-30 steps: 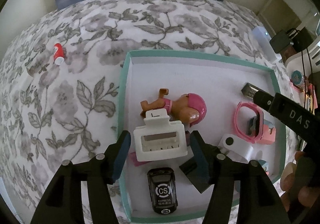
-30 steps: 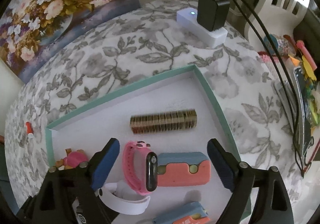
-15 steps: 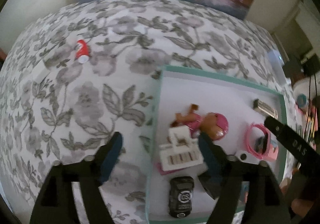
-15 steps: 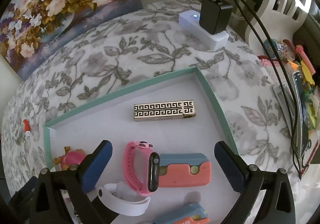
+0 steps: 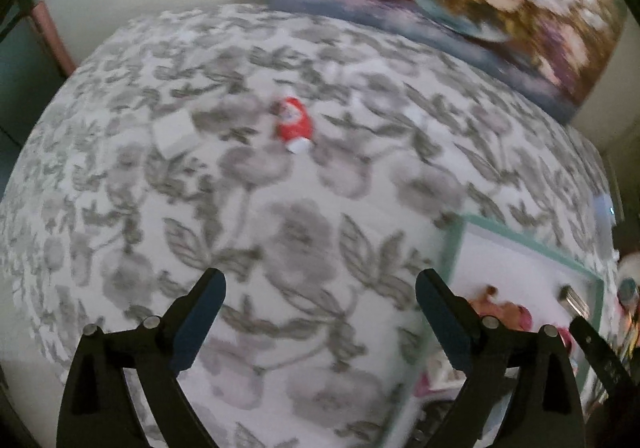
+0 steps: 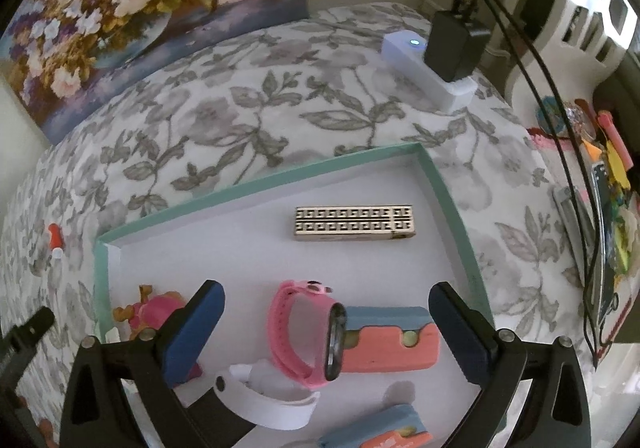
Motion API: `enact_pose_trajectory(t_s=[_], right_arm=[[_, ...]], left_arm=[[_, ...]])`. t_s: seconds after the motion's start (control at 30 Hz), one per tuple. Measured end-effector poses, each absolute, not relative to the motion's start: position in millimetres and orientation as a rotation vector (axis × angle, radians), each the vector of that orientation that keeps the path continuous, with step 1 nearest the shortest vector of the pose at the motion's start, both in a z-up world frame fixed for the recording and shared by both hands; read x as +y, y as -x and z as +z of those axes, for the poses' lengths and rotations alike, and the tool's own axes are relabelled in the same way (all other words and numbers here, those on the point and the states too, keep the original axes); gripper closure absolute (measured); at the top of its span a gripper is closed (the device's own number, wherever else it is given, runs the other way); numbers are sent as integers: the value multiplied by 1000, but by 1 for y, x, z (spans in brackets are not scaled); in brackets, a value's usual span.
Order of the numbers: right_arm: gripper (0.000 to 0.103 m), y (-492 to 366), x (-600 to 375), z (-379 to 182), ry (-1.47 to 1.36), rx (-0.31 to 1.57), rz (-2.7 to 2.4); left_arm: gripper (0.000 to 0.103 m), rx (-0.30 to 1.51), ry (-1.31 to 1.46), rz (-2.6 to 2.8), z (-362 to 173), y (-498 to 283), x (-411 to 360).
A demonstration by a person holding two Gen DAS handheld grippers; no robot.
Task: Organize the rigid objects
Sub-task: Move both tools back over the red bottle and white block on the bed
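- While its jaws are opening with nothing between them, left gripper [image 5: 320,312] hangs over the floral cloth [image 5: 280,216] — likely lining up the red toy [image 5: 294,124], outside the teal tray [image 6: 448,184].
- Right gripper [image 6: 326,328] gapes wide, empty, over pink watch [image 6: 304,332] in tray.
- No readable writing.

No text, label, brand or number can be read in either view: the patterned gold bar [image 6: 354,222] at twelve o'clock in the teal tray [image 6: 452,204] bears only a fret motif, no letters.
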State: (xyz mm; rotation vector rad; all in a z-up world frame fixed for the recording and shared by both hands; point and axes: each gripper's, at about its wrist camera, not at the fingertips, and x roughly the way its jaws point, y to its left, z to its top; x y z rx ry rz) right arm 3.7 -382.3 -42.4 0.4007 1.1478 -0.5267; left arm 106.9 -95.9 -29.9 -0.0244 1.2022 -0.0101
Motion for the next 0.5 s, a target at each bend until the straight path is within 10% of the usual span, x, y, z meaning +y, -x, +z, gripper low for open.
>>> enact_pose_trajectory(t_s=[0.5], right_arm=[[0,-39,-305,-33,-276,1142,-380]], left_arm=[[7,1165,82,146,-31,-128,-22]])
